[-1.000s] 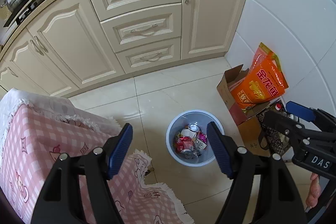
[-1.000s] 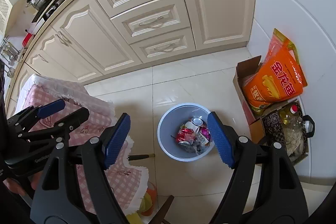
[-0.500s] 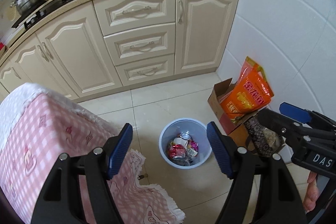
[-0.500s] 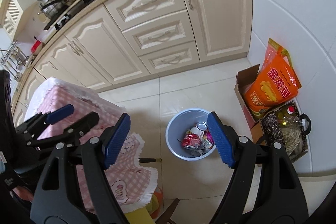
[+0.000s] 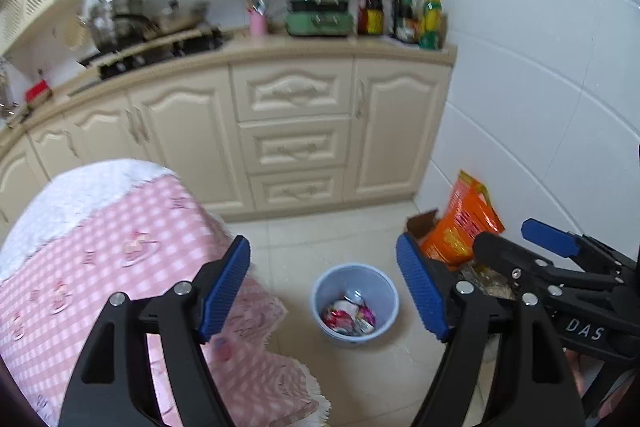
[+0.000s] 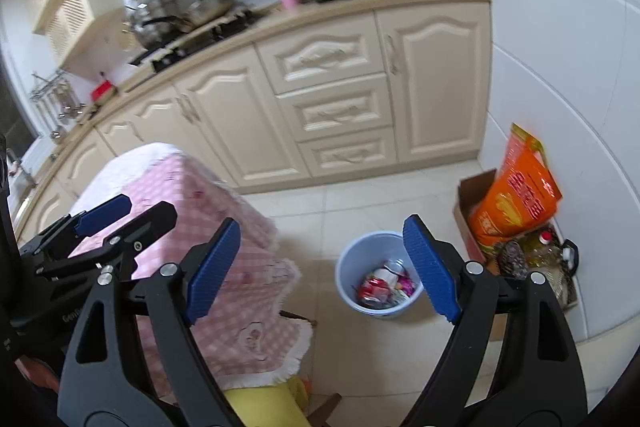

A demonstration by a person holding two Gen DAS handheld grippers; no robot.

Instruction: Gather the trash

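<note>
At nine o'clock in the left wrist view, a desk draped in a pink checked cloth (image 5: 100, 239) is seen, its fringed edge hanging toward the floor. The left claw (image 5: 324, 291) is held wide open above the floor, nothing gripped between its blue pads (image 5: 226, 283). Framed between those pads, at about six o'clock, a pale blue trash bin (image 5: 356, 301) stands on the cream tiled floor (image 5: 320, 239), and crumpled wrappers and a can (image 5: 350, 315) are seen lying inside it. Cream cabinets (image 5: 292, 143) run across twelve o'clock behind the bin, and a green appliance (image 5: 320, 17) and dark bottles (image 5: 372, 11) are carried on the worktop above them. At three o'clock an orange bag (image 5: 464, 227) is propped in a cardboard box (image 5: 420, 223) against the white tiled wall, and the right claw (image 5: 520, 243) is seen from the side just in front of it, its fingers spread apart. In the right wrist view, the right claw (image 6: 320, 263) is likewise held wide open and empty; the bin (image 6: 352, 267) is seen just inside its right pad (image 6: 430, 263), near the box (image 6: 472, 195), well apart from the cabinets (image 6: 332, 107).
</note>
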